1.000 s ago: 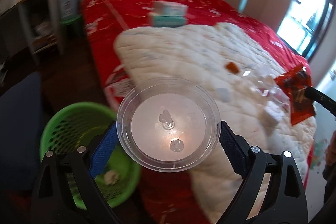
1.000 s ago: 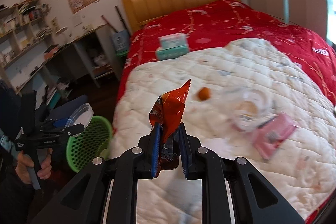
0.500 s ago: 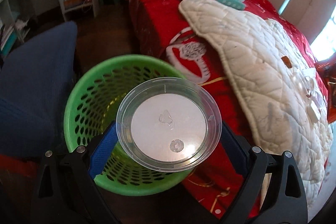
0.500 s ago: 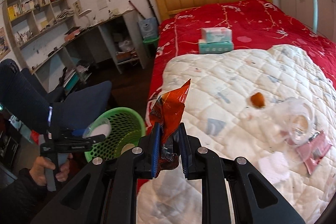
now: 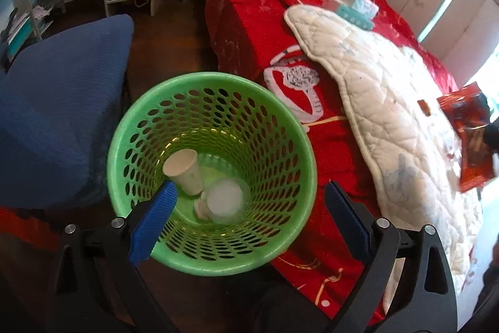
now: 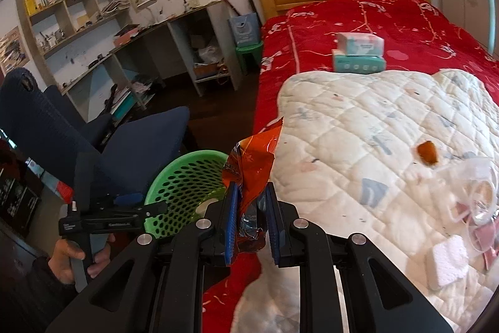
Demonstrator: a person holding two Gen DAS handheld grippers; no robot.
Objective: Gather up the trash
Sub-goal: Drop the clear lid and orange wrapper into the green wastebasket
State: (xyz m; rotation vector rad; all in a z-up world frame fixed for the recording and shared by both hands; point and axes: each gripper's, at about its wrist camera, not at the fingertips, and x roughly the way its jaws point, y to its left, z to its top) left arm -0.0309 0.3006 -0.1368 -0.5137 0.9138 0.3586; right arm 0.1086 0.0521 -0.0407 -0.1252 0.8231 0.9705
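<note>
The orange snack wrapper stands upright between the blue pads of the right gripper, its long axis running up from the jaws to a torn, pointed top corner that leans toward the bed; it is crumpled, glossy and orange-red, and the jaws are clamped tight on its lower part. The left gripper hangs with its jaws spread wide and nothing between them, right above the green basket on the floor beside the bed. In the basket lie 1 paper cup on its side and 1 clear round lid. On the red bedspread sit 2 stacked tissue packs.
</note>
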